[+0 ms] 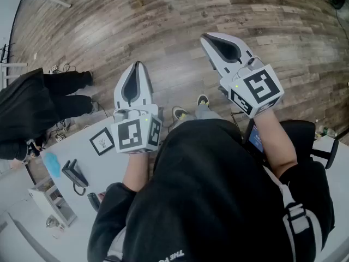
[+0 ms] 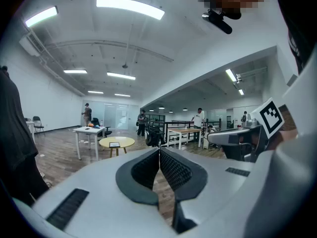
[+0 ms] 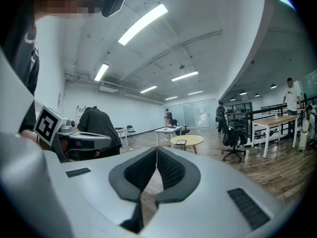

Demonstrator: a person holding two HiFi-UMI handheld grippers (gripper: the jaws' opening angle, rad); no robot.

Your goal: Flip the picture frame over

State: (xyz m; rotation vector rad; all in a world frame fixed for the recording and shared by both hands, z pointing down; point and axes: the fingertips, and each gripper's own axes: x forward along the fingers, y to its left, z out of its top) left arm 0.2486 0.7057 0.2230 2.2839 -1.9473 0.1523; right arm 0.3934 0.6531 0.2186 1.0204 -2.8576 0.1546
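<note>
The left tool [image 2: 159, 149] is clenched: its two dark pads meet at the tips and there is nothing between them. The right tool [image 3: 157, 148] is clenched in the same way, pads together at the front and empty. In the head view both tools are held in the air in front of the person's body, over the wood floor [image 1: 180, 15], the right one higher in the picture than the left one, and the two are apart from each other. Each tool points almost level into the room. The frame [image 2: 114, 144] is far from both tools. It is on a round yellow counter [image 2: 117, 141] in the middle of the room, near the centre of the top, and it looks small and dark with a lighter inside; I cannot tell which face is up. Just beside this round counter stands a white table [image 2: 90, 130] with some small things on it. In the head view, at the lower left, there is another white counter [image 1: 109, 171] with a black-and-white marker card [image 1: 102, 141] on it. A person in black [image 1: 32, 108] is beside it, at the left.
</note>
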